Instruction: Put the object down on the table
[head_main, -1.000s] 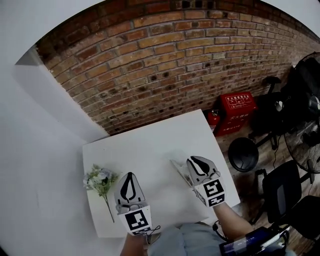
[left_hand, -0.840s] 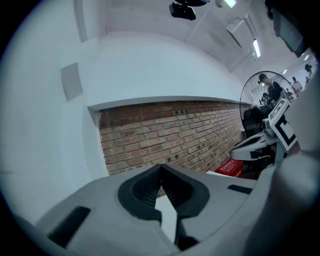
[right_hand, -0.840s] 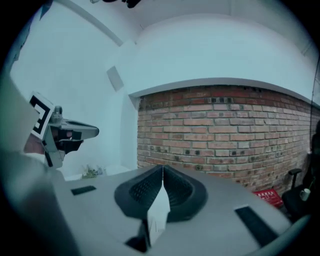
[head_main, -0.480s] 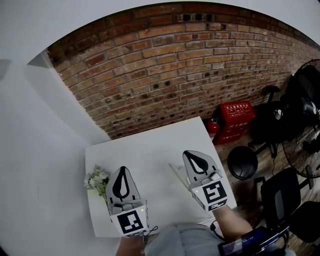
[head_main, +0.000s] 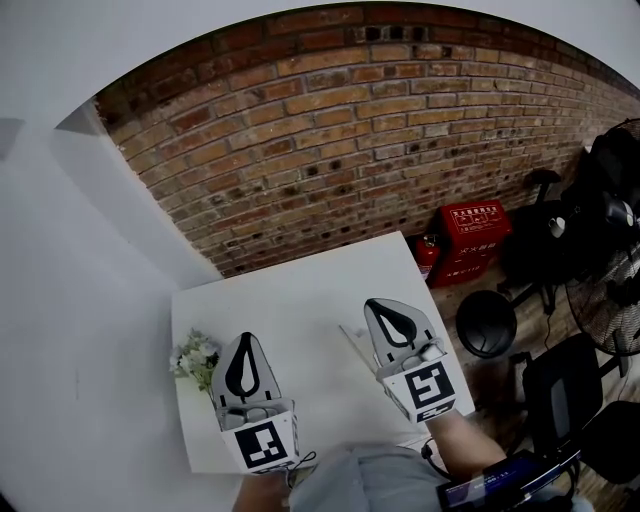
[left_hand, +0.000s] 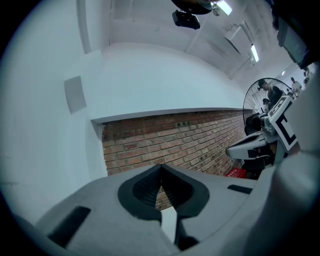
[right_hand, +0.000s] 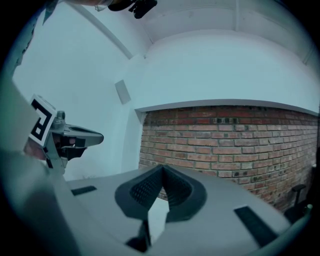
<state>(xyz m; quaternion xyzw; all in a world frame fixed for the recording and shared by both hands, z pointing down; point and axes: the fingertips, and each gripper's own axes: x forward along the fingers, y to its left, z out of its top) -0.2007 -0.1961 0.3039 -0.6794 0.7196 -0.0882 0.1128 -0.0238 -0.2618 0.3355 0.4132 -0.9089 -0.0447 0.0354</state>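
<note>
White surface (head_main: 290, 295) is standing against the red brick wall (head_main: 330, 130), which is filling the 12 o'clock part of the head view. Left tool (head_main: 246, 342) is being held over the surface's 7 o'clock part and right tool (head_main: 377, 307) over its 4 o'clock part. Both are pointing toward 12 o'clock, well apart from each other. Left tool: in its own view the jaws are lying clenched tip to tip, gripping nothing, with only brick showing beyond. Right tool: jaws are likewise meeting at the tip and gripping nothing. The task's thing, a thin pale flat object (head_main: 352, 342), is lying on the surface just beside the right tool, at its 9 o'clock. The tool body is covering part of it, so I cannot tell what it is. A small flower bunch (head_main: 195, 357) with pale blooms is lying at 9 o'clock of the left tool, near the surface's left edge and partly behind the tool. Off the surface, at 2 to 3 o'clock, a red box (head_main: 476, 222) is sitting on the floor by the wall, and a round black item (head_main: 486, 323) is standing near the surface's right edge.
</note>
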